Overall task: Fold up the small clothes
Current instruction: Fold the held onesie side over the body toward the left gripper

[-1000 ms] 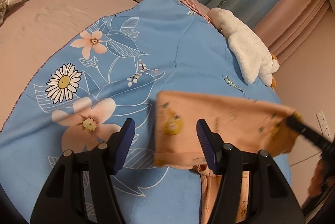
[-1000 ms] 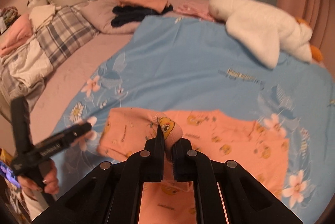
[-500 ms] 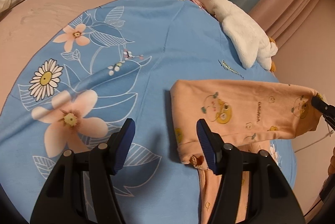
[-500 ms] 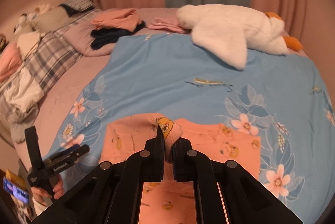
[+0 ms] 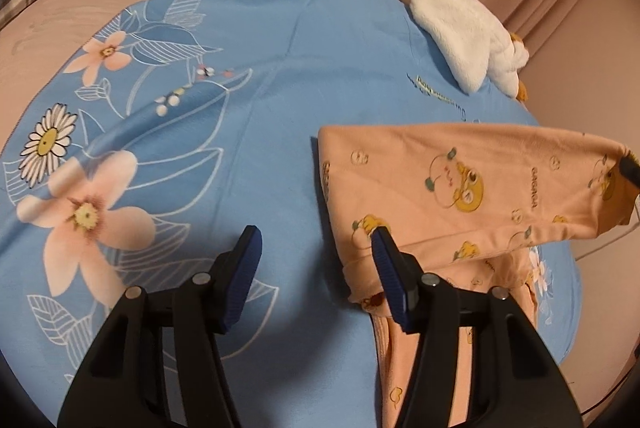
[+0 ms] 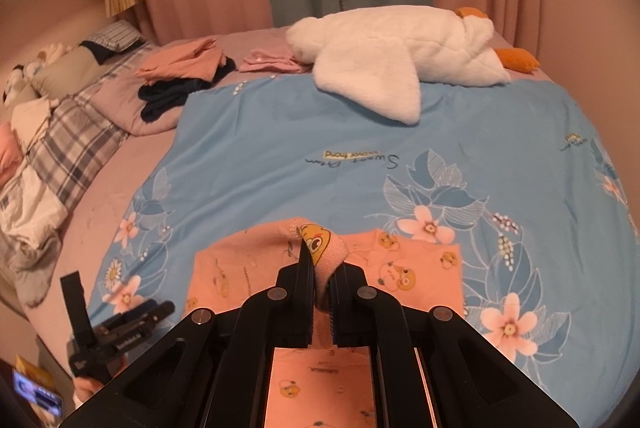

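One peach garment (image 5: 460, 196) lies partly folded on the blue blanket (image 5: 248, 76), its upper layer drawn across and lifted at the far corner. The right gripper (image 6: 320, 268) is clamped on that corner, fabric bunched between its fingers. The left gripper (image 5: 316, 264) hovers with fingers spread apart, empty, one tip over the garment's edge. A white goose plush (image 6: 400, 56) rests at the blanket's far edge.

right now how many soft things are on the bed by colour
orange: 2, the printed garment shut in the right gripper and the folded one at the back
navy garment: 1
pink garment: 1
white plush goose: 1
total: 5
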A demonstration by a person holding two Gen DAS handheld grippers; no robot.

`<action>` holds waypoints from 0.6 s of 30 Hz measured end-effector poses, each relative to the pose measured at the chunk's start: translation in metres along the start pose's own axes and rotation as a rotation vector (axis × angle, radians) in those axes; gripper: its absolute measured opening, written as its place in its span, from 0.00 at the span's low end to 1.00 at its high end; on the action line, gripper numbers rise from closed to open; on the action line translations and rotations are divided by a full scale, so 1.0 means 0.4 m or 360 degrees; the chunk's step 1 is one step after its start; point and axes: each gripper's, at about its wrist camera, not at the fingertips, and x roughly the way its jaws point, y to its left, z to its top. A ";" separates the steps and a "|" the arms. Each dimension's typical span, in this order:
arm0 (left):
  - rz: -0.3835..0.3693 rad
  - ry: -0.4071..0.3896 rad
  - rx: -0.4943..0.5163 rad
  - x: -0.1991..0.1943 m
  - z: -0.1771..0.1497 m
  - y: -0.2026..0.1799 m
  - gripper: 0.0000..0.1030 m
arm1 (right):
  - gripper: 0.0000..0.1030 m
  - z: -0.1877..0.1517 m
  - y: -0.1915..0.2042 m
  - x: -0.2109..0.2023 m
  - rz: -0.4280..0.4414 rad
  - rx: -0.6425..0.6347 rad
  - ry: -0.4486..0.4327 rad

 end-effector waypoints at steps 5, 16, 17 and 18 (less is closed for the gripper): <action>-0.0039 0.0014 0.0024 0.019 -0.007 -0.017 0.45 | 0.07 -0.005 -0.026 -0.005 -0.0045 0.0014 -0.0019; -0.0087 0.0052 0.0083 0.056 -0.021 -0.056 0.33 | 0.07 -0.027 -0.087 0.028 -0.0133 0.0068 0.0045; -0.0099 0.0053 0.0084 0.057 -0.021 -0.060 0.32 | 0.07 -0.028 -0.092 0.030 -0.0142 0.0072 0.0046; -0.0108 0.0053 0.0085 0.057 -0.021 -0.062 0.32 | 0.07 -0.030 -0.098 0.031 -0.0150 0.0079 0.0049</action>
